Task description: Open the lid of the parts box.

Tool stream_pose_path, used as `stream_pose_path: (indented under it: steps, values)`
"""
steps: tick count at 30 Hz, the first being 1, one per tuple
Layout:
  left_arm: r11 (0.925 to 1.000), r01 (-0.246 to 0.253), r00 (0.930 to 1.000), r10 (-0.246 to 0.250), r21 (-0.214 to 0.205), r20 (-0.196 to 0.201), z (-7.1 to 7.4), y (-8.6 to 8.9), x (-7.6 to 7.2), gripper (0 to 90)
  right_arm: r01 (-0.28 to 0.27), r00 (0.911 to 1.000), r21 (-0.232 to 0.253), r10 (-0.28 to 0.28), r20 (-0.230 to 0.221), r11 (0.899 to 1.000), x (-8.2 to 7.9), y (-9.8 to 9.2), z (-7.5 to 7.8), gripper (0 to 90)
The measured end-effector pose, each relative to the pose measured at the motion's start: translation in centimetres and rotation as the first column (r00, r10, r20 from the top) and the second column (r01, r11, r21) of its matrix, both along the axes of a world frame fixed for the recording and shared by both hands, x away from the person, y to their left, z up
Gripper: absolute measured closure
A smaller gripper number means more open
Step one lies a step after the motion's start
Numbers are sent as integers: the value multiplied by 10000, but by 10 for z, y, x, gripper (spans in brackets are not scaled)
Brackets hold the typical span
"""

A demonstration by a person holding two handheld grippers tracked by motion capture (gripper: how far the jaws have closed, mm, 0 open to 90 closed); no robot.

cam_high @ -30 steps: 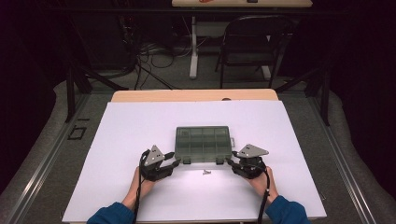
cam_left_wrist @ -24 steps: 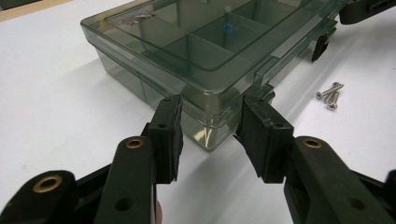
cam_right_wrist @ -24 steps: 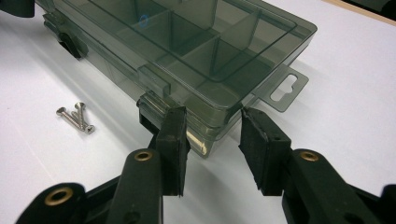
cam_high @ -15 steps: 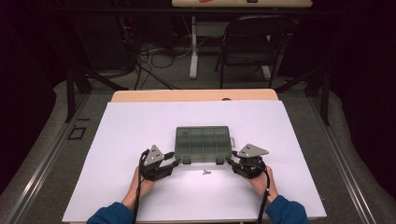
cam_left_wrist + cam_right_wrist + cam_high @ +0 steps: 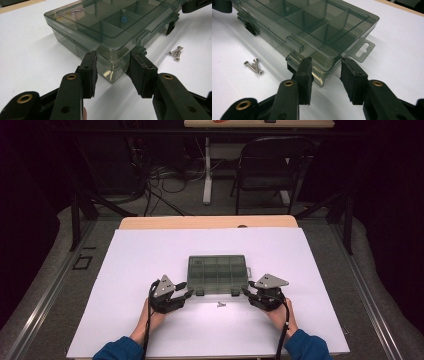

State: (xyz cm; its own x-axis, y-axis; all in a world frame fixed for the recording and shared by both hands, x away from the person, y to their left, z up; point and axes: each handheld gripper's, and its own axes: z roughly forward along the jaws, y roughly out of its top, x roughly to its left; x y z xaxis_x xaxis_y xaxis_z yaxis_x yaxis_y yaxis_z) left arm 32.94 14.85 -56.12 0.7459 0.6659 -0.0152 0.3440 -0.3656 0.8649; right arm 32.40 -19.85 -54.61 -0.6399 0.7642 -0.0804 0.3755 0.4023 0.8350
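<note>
On the white table (image 5: 150, 265), near its front middle, sits the smoky clear compartment box (image 5: 218, 272), lid shut, and I have a gripper at each of its two near corners. Through the left gripper (image 5: 113, 71) view I see that corner standing between my two black pads (image 5: 90, 68); they look set against the corner's two sides, though I cannot tell whether they press on it or just rest there. My right gripper (image 5: 325, 75) brackets the other near corner likewise, beside the hang tab (image 5: 361, 50), and again I cannot tell whether it clamps. A few small screws (image 5: 220, 304) lie loose on the table just in front of the box, between my two grippers
</note>
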Motion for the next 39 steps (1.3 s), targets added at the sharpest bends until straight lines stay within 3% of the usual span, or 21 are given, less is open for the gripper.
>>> stream_pose_path:
  steps: [13, 16, 23, 25, 28, 33, 39]
  values:
    - [9997, -101, 9998, 97, 232, 180, 1, -3, 0, 508, 28, 10000, 169, -30, 70, 9999, 0, 1, 3, 609]
    - [9986, -483, 9979, 473, 222, 437, 3, -2, 1, 464, 27, 10000, 182, -28, 51, 9998, 0, 1, 3, 609]
    - [9988, -448, 9963, 433, 185, 745, 5, -5, 2, 469, -20, 10000, 160, 19, 58, 9999, 0, 1, 3, 599]
    - [9990, -385, 9961, 367, 215, 800, 4, -7, 1, 484, -78, 10000, 147, 77, 45, 9999, 0, 1, 3, 572]
    - [9988, -471, 9943, 456, 129, 962, 5, -8, 0, 492, -15, 10000, -3, 15, 71, 10000, 0, 2, 3, 440]
    - [9986, -507, 9930, 488, 152, 1080, 5, -8, 0, 494, 171, 9997, -94, -169, 199, 9998, -1, 1, 3, 352]
    - [9979, -650, 9889, 634, 78, 1347, 8, -8, 0, 518, 293, 9990, -208, -285, 348, 9994, -1, 3, 4, 338]
